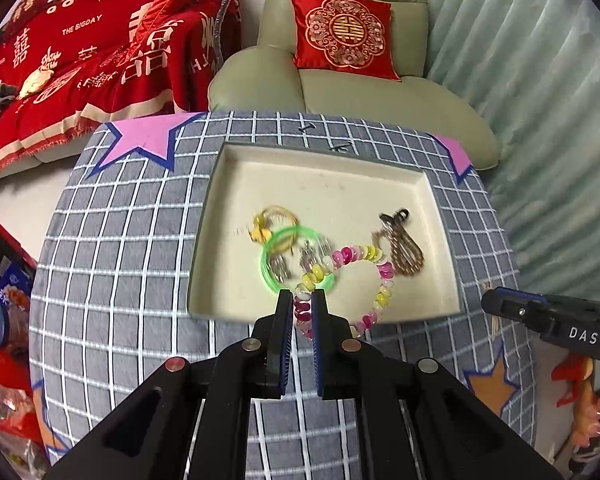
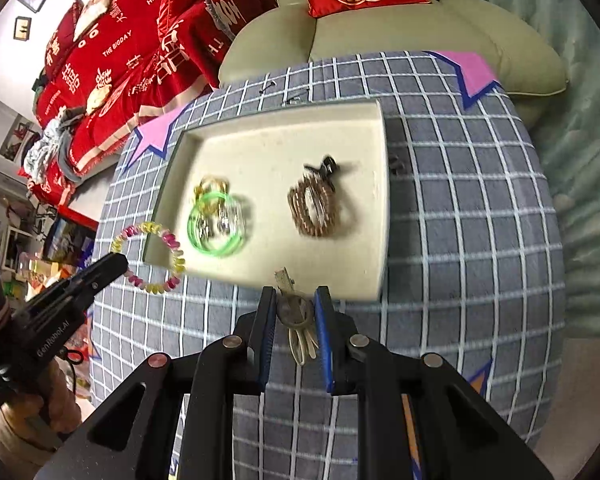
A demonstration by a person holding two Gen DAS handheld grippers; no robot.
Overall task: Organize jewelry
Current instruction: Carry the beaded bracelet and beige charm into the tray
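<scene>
A cream tray (image 1: 324, 184) sits on the checked grey tablecloth; it also shows in the right wrist view (image 2: 284, 144). In it lie a green ring bracelet (image 1: 278, 258) over silver pieces, a yellow piece (image 1: 268, 220) and a brown beaded bracelet with a dark clip (image 1: 404, 248). My left gripper (image 1: 302, 300) is shut on a pink and yellow beaded bracelet (image 1: 364, 256) and holds it over the tray's near left edge (image 2: 152, 256). My right gripper (image 2: 296, 300) stands narrowly open around a hair clip with a loop (image 2: 296, 316) on the cloth by the tray's front edge.
A green armchair (image 1: 340, 80) with a red cushion stands behind the table. A sofa under a red blanket (image 1: 80, 60) is at the left. Pink stars (image 1: 144, 140) mark the cloth's far corners. Small dark pins (image 1: 306, 127) lie behind the tray.
</scene>
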